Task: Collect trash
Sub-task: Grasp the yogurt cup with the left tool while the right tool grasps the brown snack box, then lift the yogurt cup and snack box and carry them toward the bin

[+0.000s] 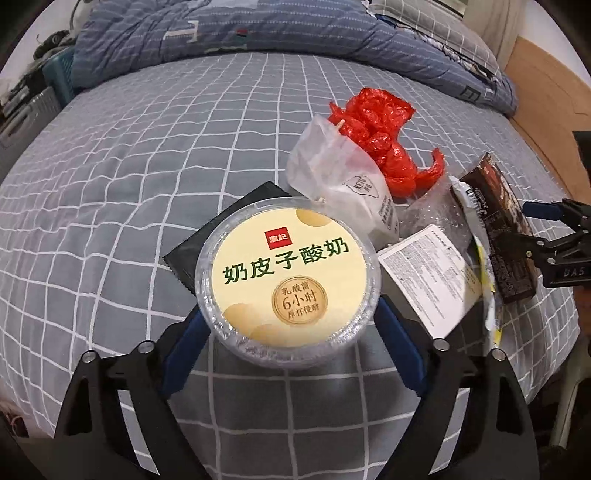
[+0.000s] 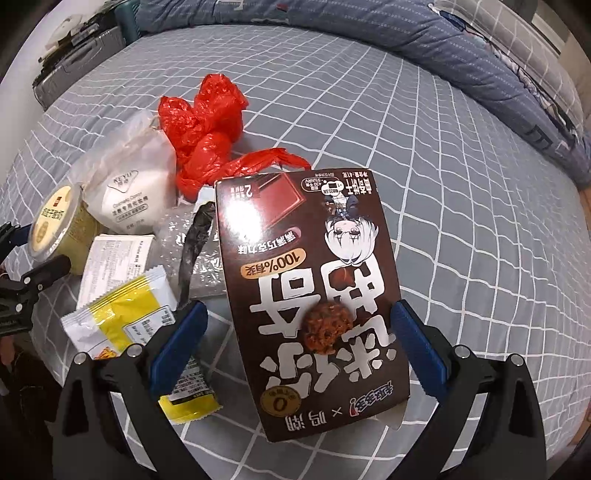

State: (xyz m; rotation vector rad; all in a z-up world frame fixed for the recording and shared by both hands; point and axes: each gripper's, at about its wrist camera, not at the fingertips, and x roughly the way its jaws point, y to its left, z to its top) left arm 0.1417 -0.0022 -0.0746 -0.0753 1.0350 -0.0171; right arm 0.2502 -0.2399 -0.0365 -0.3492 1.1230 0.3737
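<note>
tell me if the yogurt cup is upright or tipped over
Upright. The yogurt cup stands on the bed with its sealed yellow lid facing up, and the right wrist view shows its side wall vertical beneath the lid.

A bed (image 1: 110,192) covered by a grey sheet with a white grid pattern carries a small heap of trash near its front edge. On the sheet lie a crumpled red plastic bag (image 1: 384,136), a clear pouch of white cotton pads (image 1: 332,173), a flat black packet (image 1: 207,236), bubble wrap (image 2: 177,236) and a yellow and white sachet (image 2: 125,314). A rumpled blue quilt (image 1: 229,33) lies along the far side.
</note>
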